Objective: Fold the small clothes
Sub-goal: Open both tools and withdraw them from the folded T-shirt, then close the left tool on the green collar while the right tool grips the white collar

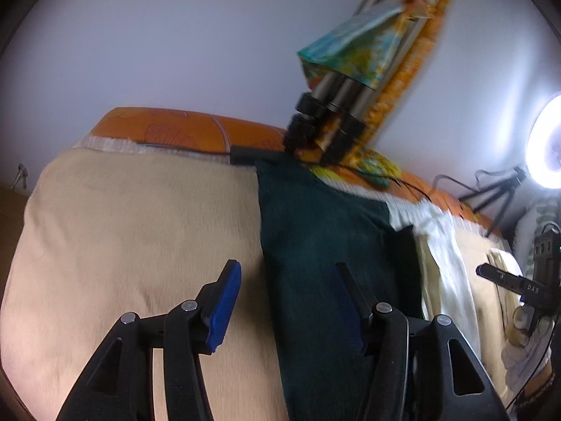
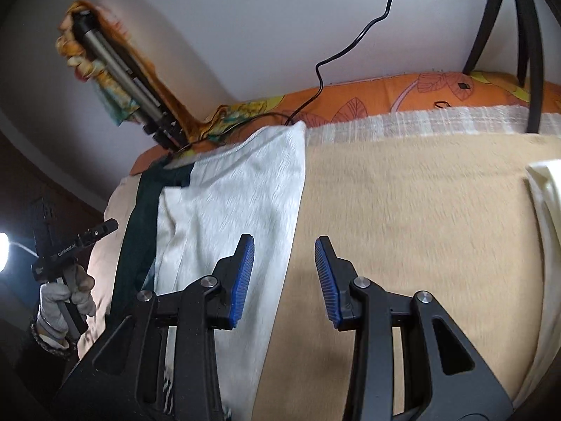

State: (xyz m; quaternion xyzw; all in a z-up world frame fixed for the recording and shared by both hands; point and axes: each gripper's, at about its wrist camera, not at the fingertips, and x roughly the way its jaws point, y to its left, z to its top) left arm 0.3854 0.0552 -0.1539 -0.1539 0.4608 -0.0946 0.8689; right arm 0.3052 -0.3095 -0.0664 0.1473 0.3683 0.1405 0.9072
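Both empty, jaws apart: left tool straddling dark green cloth's near-to-far left edge, right tool straddling white cloth's right.

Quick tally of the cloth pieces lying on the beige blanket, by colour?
Dark green knitted garment: 1
White fabric garment: 1
Cream folded cloth at the blanket's right edge: 1
Total: 3
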